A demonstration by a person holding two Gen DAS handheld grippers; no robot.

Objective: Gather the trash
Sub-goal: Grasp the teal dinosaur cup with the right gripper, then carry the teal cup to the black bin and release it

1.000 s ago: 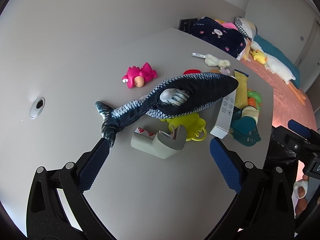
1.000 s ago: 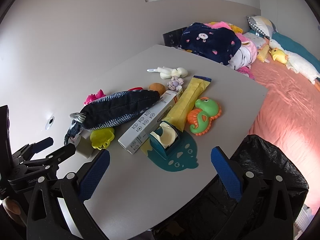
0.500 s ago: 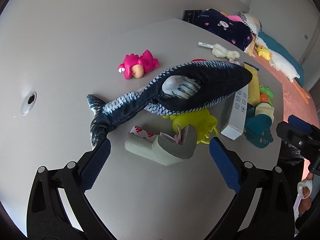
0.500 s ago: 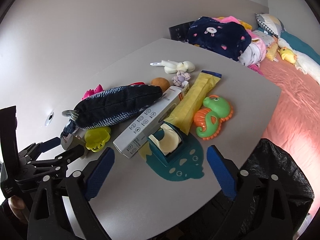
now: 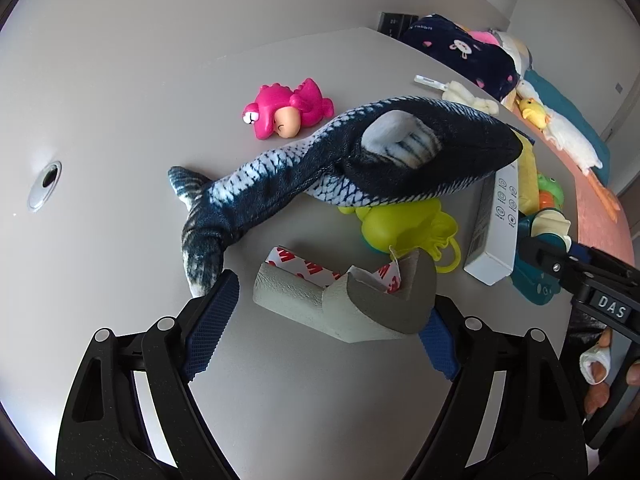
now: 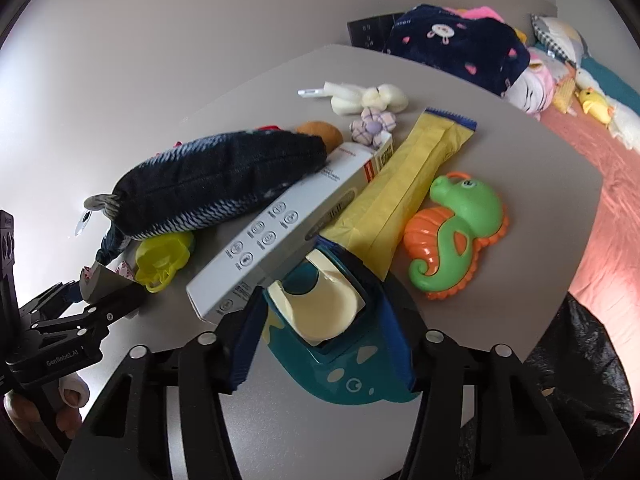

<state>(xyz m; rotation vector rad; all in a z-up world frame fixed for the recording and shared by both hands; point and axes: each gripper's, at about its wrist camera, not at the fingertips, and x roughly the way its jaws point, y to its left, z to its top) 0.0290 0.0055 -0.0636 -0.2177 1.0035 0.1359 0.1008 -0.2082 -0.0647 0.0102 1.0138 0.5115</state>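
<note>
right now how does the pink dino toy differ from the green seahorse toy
The pink dino toy is solid pink with a peach snout; the green seahorse toy is green with orange trim. The dino lies alone beyond the plush fish; the seahorse lies beside the yellow packet. Both are glossy plastic, lying flat on the table.

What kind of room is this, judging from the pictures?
Probably a child's bedroom: a bed with plush animals lies beside a grey table scattered with toys, such as a green seahorse.
</note>
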